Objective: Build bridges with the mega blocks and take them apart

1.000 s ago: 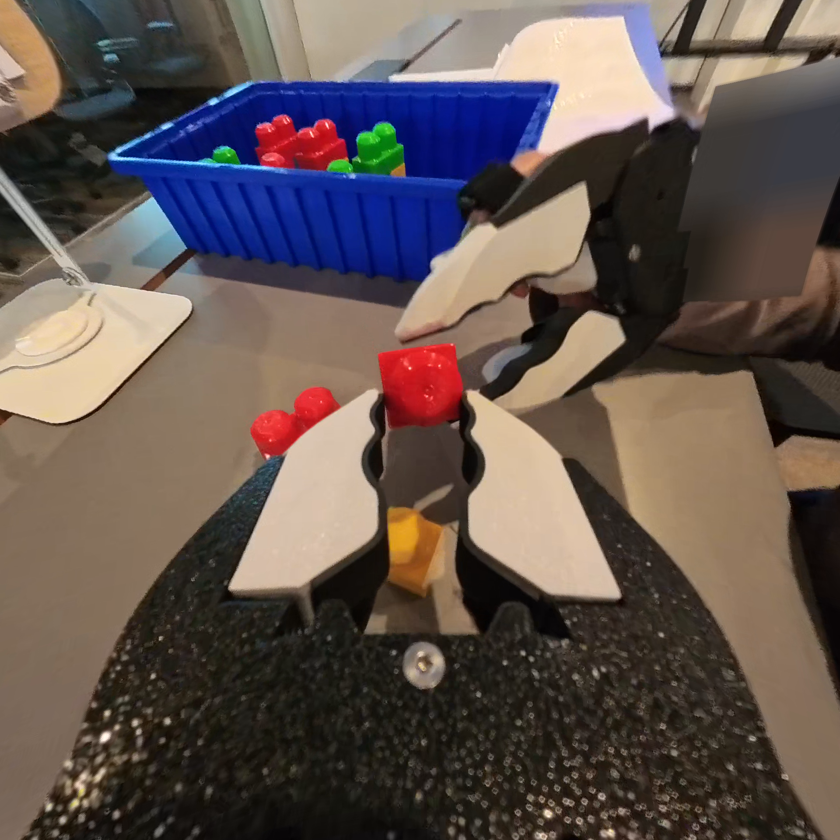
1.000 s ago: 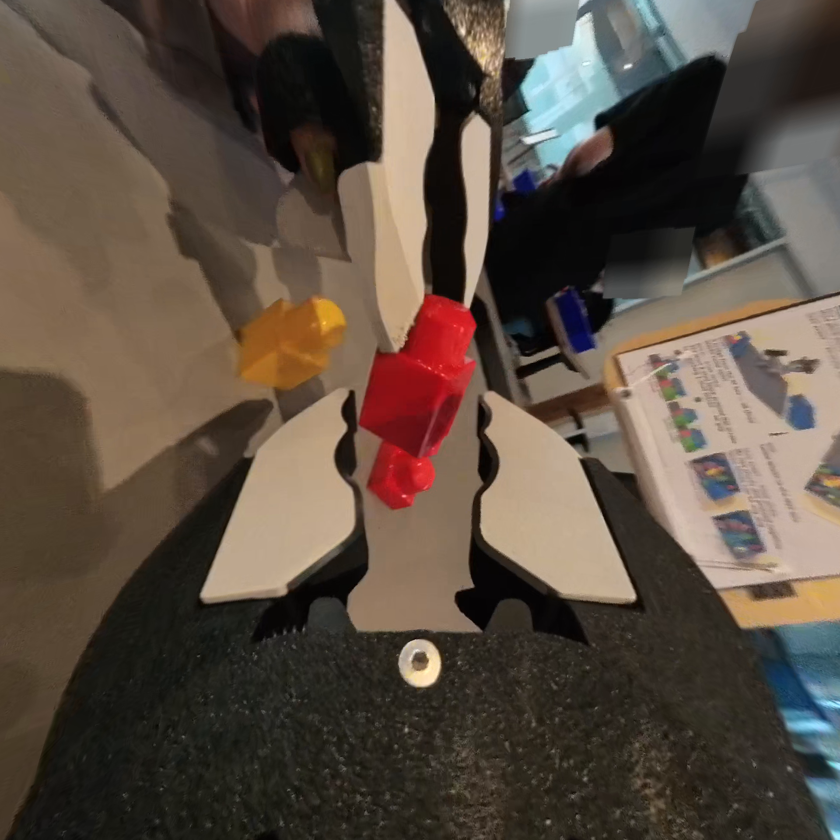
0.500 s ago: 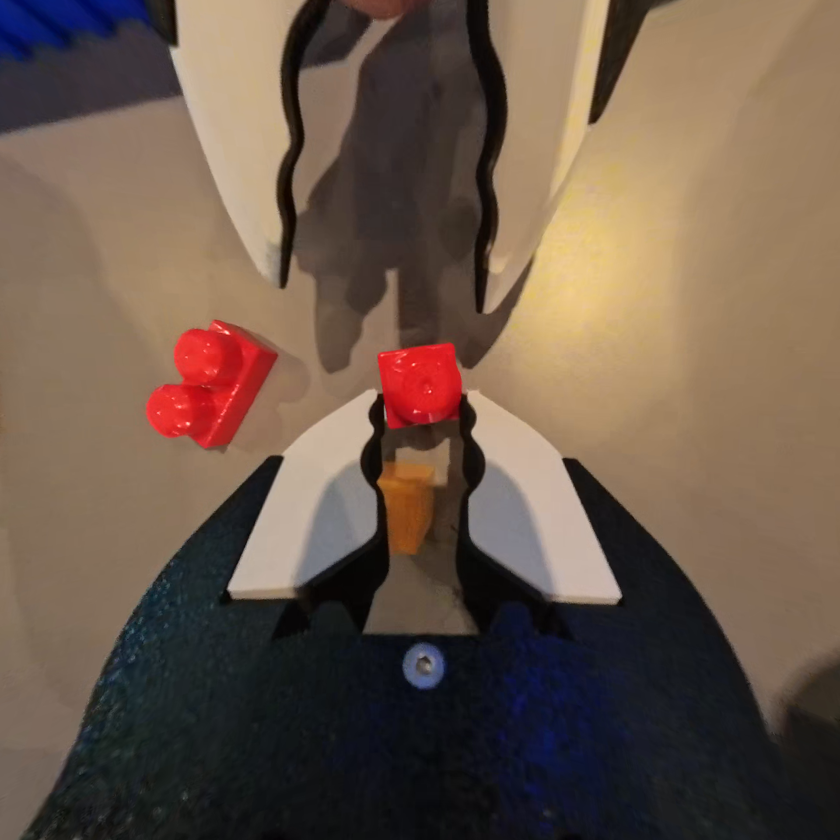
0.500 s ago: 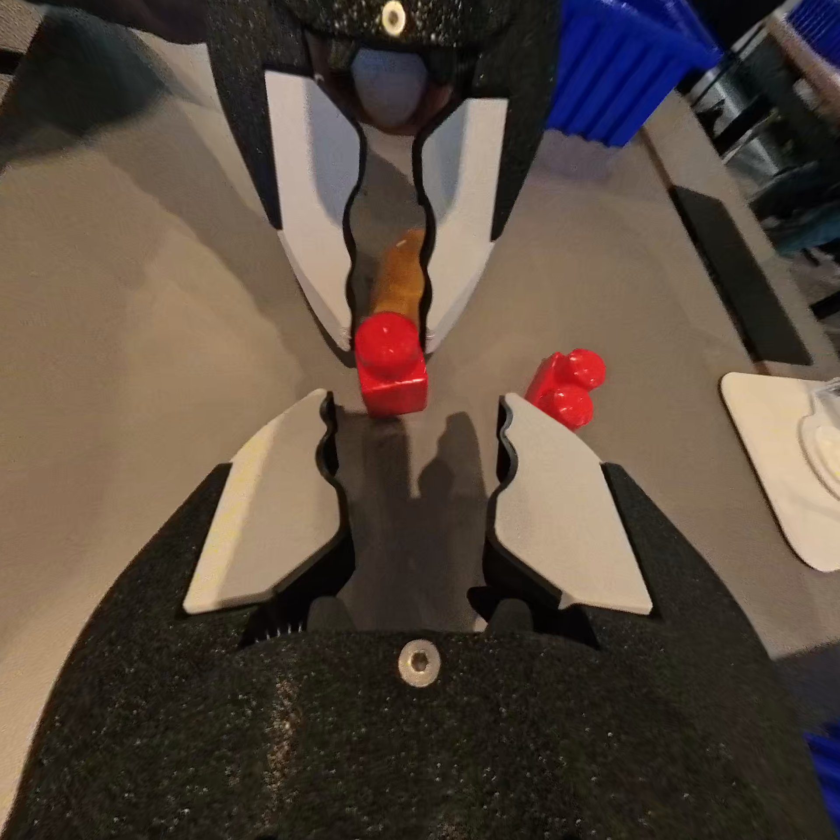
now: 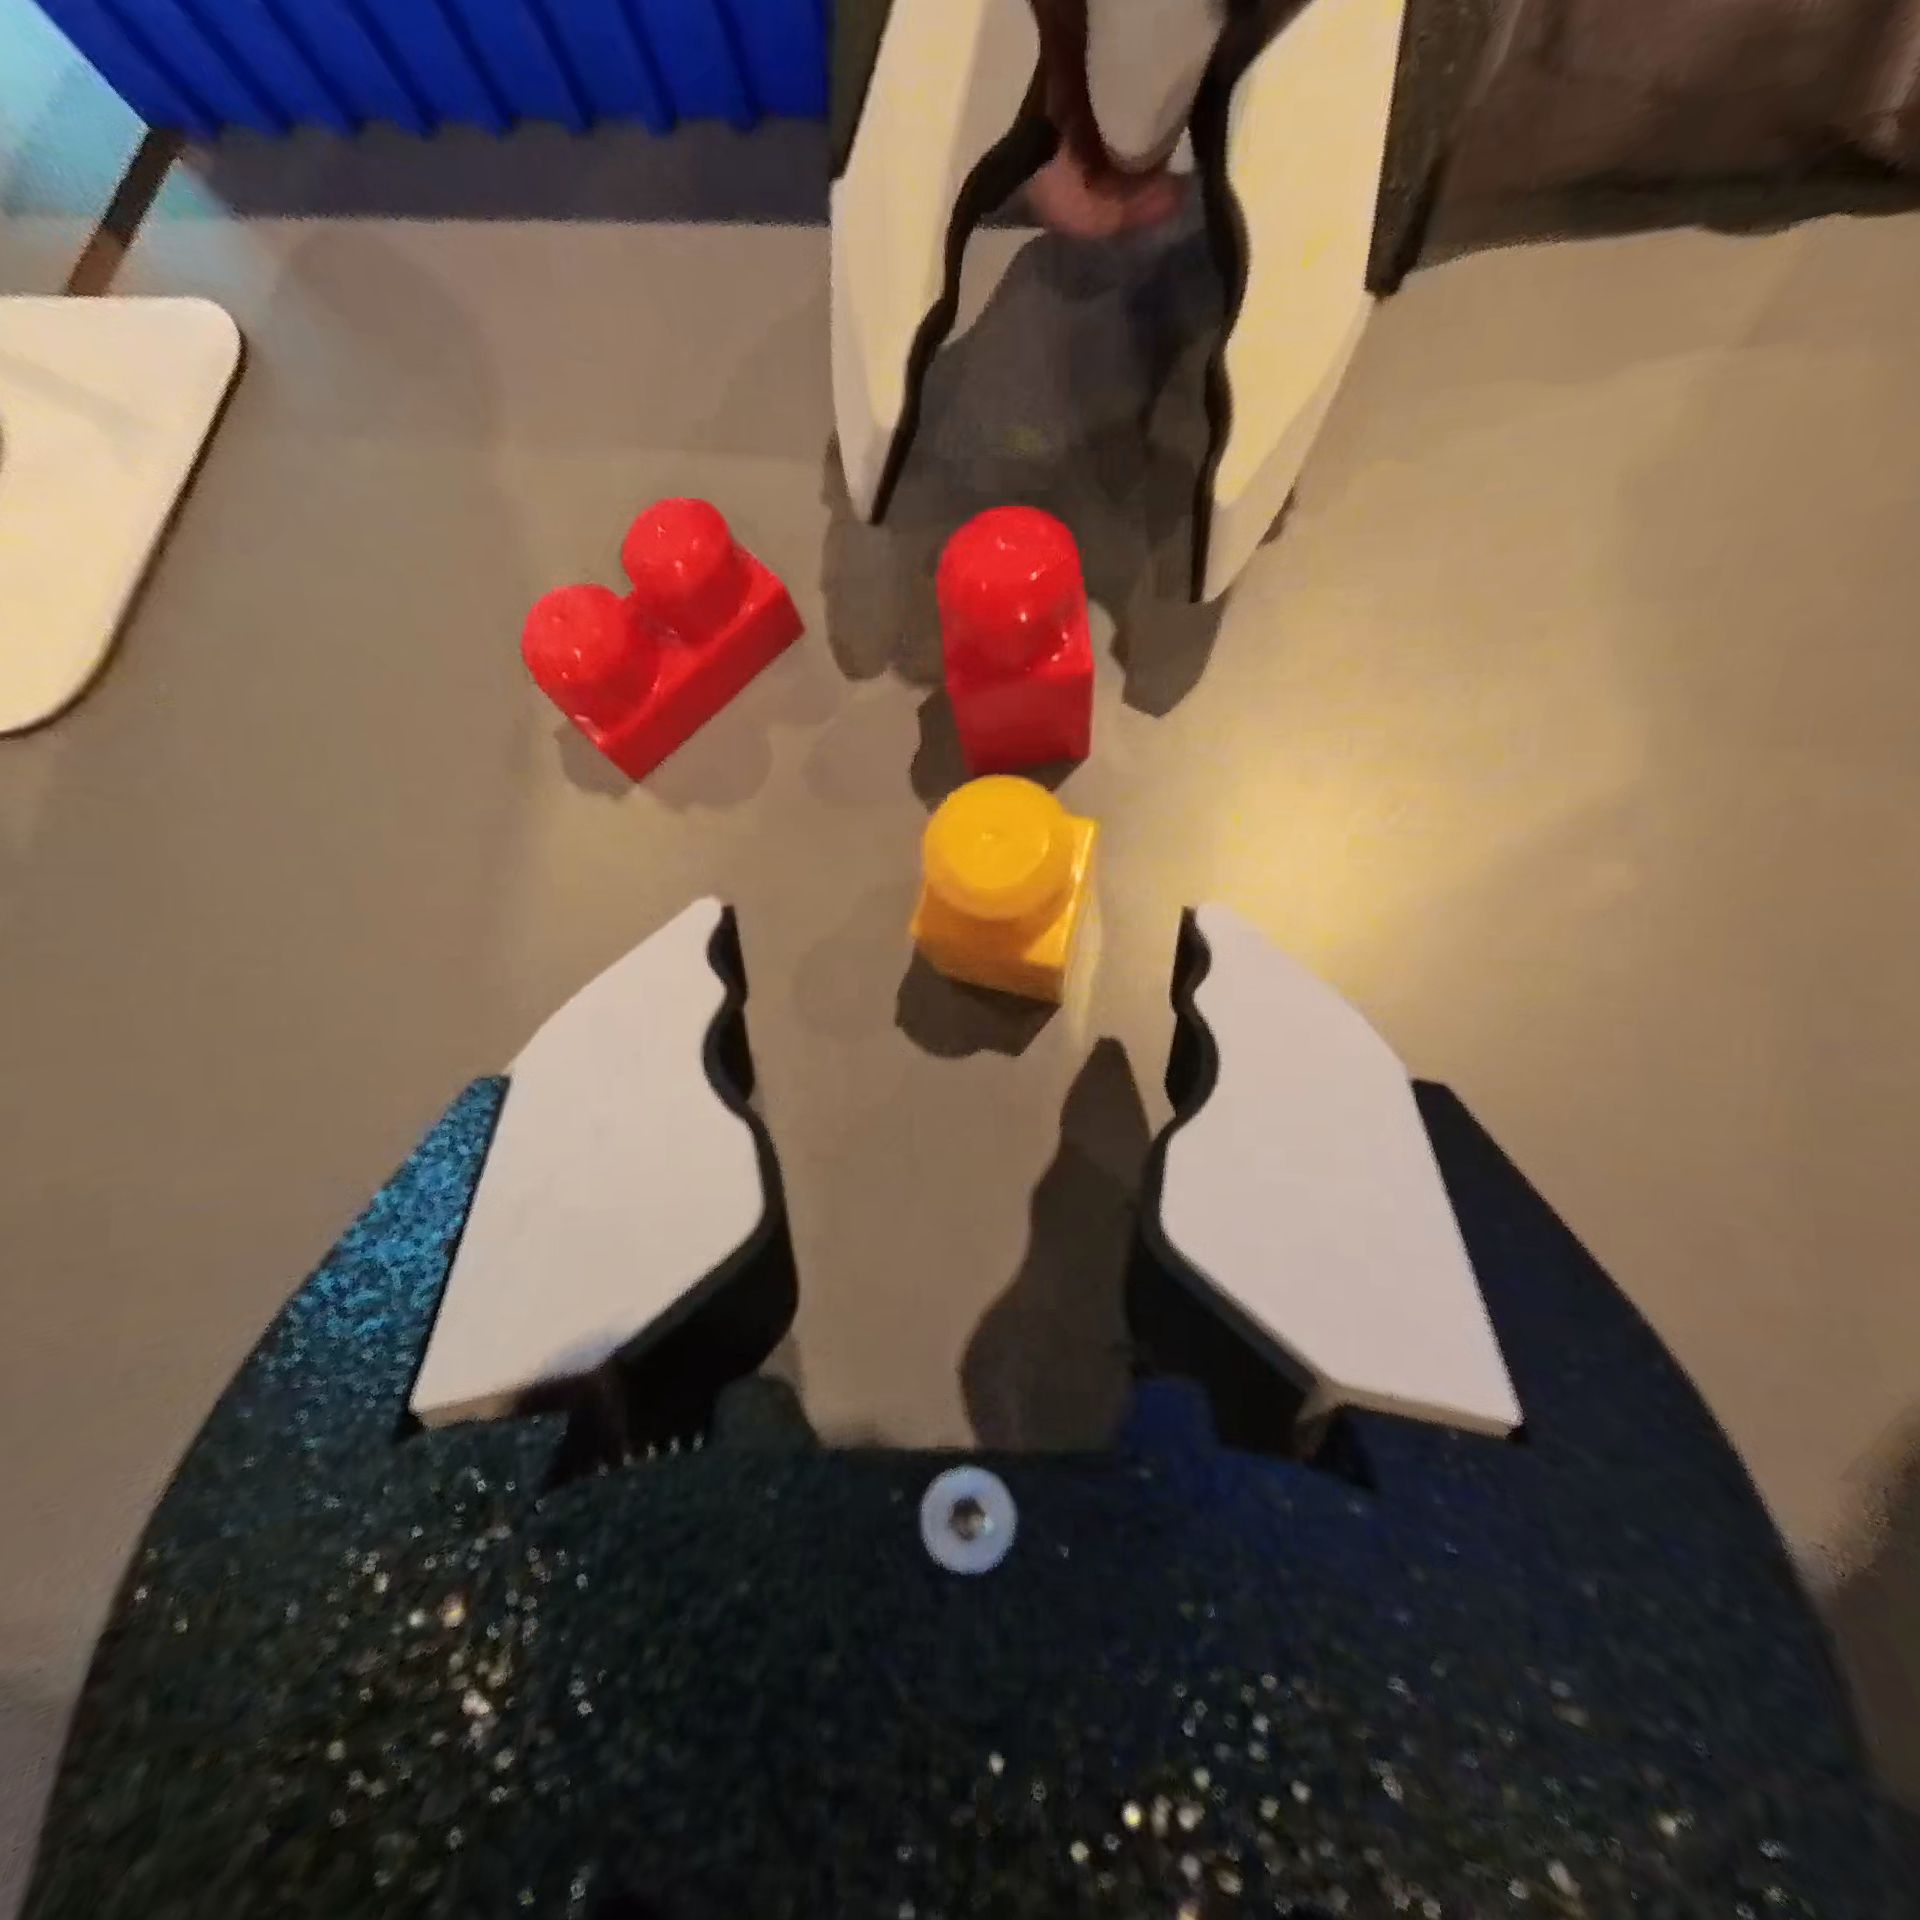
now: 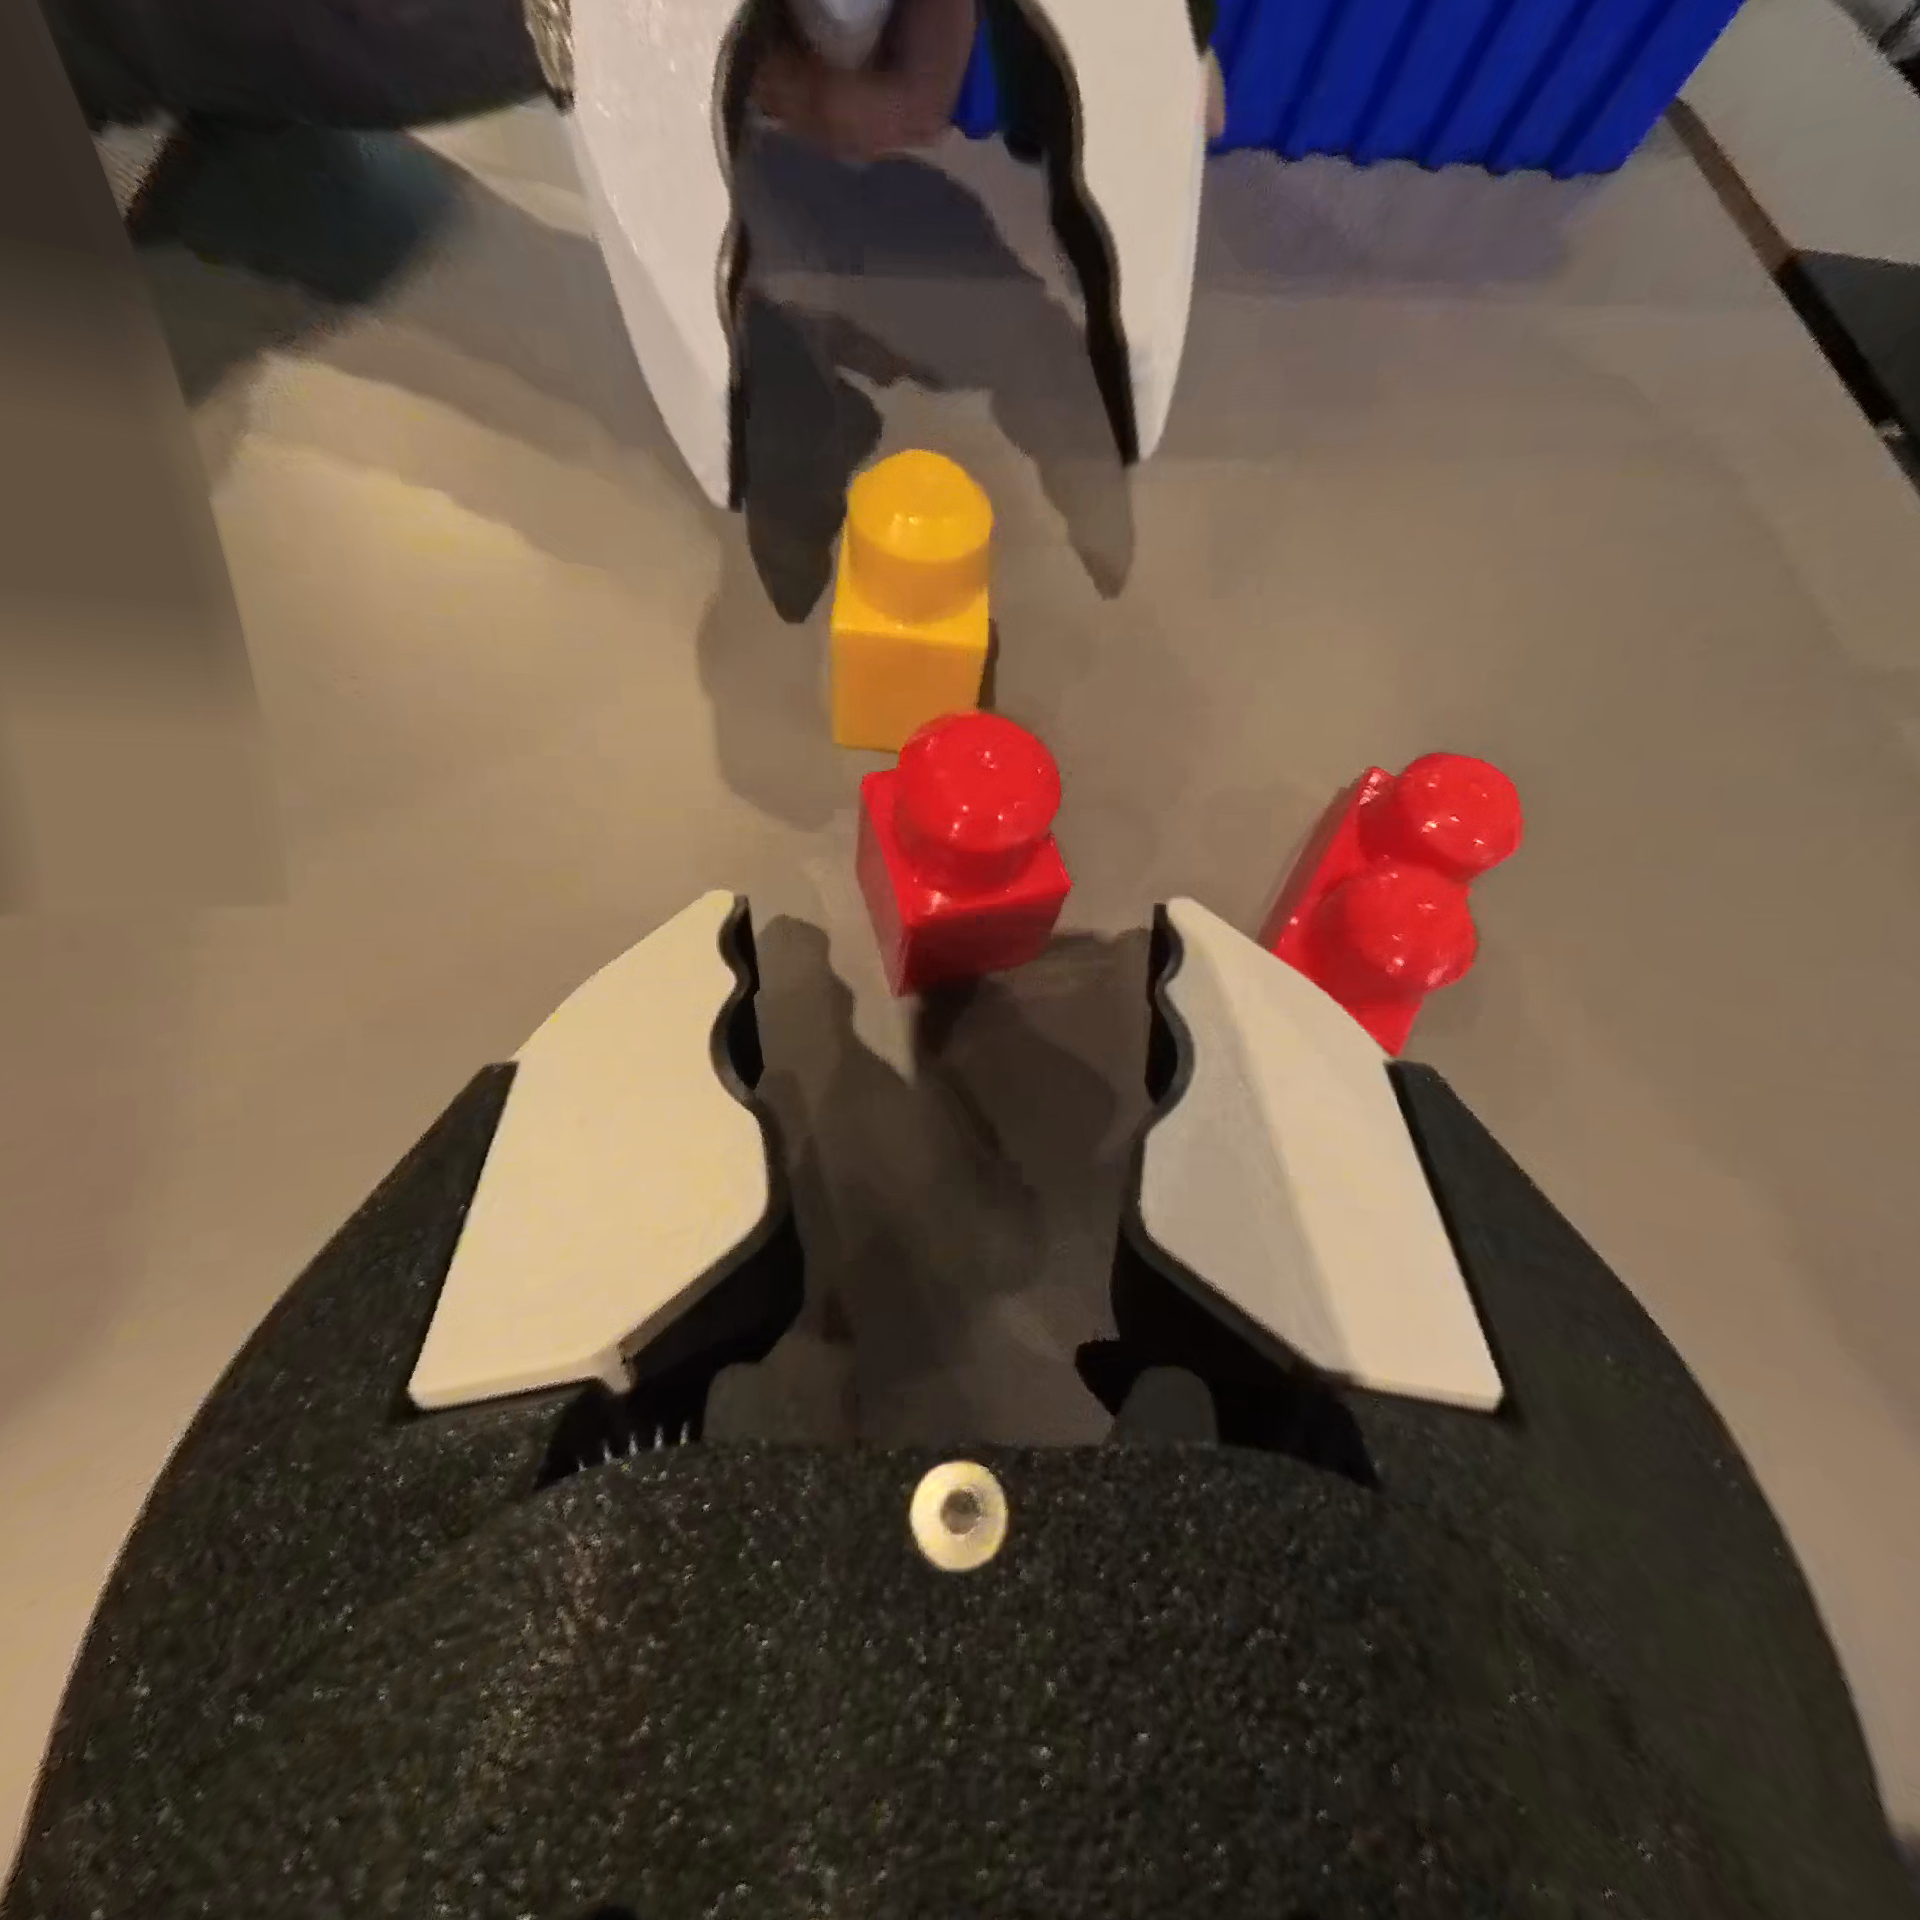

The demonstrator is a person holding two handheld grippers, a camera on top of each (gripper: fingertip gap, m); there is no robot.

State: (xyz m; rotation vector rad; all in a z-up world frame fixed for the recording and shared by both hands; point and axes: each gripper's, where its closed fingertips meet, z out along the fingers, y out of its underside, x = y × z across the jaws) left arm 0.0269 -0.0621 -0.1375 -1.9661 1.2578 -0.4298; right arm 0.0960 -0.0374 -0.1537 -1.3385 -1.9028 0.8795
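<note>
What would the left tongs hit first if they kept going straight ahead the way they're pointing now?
Most likely the yellow single-stud block, standing just ahead of the open left tongs, slightly right of centre. The red single-stud block stands right behind it. Depth is hard to judge, so they might pass above it.

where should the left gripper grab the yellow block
Grip the yellow block by its square base, across the two flat side faces, coming in from the left gripper's side with jaws open. It stands upright, stud up, and the red block sits close behind it, so avoid the round stud and the far face.
</note>
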